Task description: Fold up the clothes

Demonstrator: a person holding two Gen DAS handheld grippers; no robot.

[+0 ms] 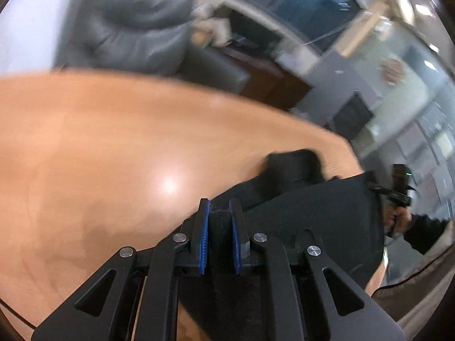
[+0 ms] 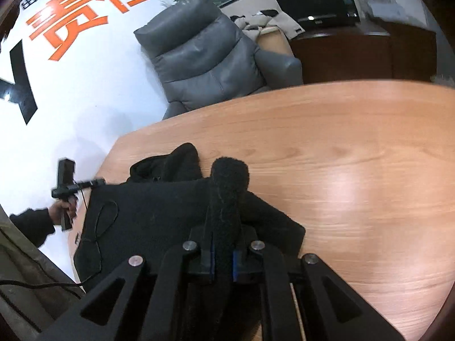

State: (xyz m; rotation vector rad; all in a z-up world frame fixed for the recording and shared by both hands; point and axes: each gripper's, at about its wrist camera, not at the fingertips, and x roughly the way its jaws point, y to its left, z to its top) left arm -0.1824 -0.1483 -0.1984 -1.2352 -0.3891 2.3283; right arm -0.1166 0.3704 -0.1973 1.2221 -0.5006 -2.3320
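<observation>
A black garment (image 1: 318, 216) lies spread on the wooden table (image 1: 113, 147), its far part bunched up. My left gripper (image 1: 220, 207) is shut on an edge of the garment, black cloth pinched between its blue pads (image 1: 204, 236). In the right wrist view the same black garment (image 2: 159, 210) lies on the table (image 2: 355, 156). My right gripper (image 2: 224, 213) is shut on a thick fuzzy fold of it that sticks up past the fingertips. Each view shows the other hand-held gripper: the right one (image 1: 399, 190) and the left one (image 2: 66, 187).
A grey leather armchair (image 2: 204, 54) stands beyond the table's far edge. A dark wooden cabinet (image 2: 355, 54) with a monitor (image 2: 321, 5) stands behind it. A white wall with orange lettering (image 2: 85, 14) is at the left. A black cord (image 2: 99, 227) lies on the garment.
</observation>
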